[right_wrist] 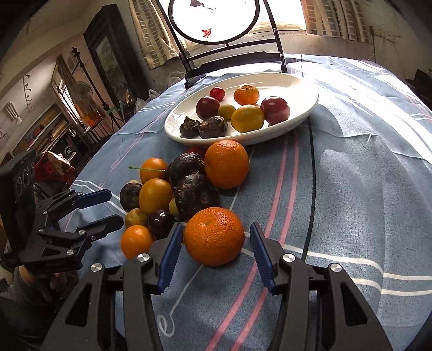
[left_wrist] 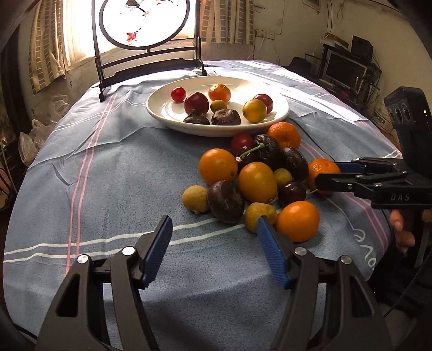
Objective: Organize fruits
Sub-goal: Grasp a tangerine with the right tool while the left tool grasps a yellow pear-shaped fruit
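A pile of loose fruit [left_wrist: 256, 182] lies on the blue striped cloth: mandarins, small orange and yellow fruits, dark purple ones. Behind it stands a white plate [left_wrist: 162, 113] [right_wrist: 283, 81] holding several fruits. My left gripper [left_wrist: 213, 220] [right_wrist: 114, 208] is open at the near edge of the pile. A dark purple fruit [left_wrist: 225, 201] sits just ahead of its tips, and its right pad overlaps a small yellow fruit [left_wrist: 256, 213]. My right gripper [right_wrist: 216, 228] [left_wrist: 326, 172] straddles a mandarin [right_wrist: 214, 236] resting on the cloth. A thin gap shows beside the right pad, so it is open.
A round painted screen on a black stand [left_wrist: 143, 21] [right_wrist: 213, 19] rises behind the plate. The cloth [left_wrist: 108, 167] drops off the table's rounded edges on both sides. A person's hand [left_wrist: 402, 229] holds the right gripper's handle. Shelves and a monitor [left_wrist: 343, 70] stand beyond the table.
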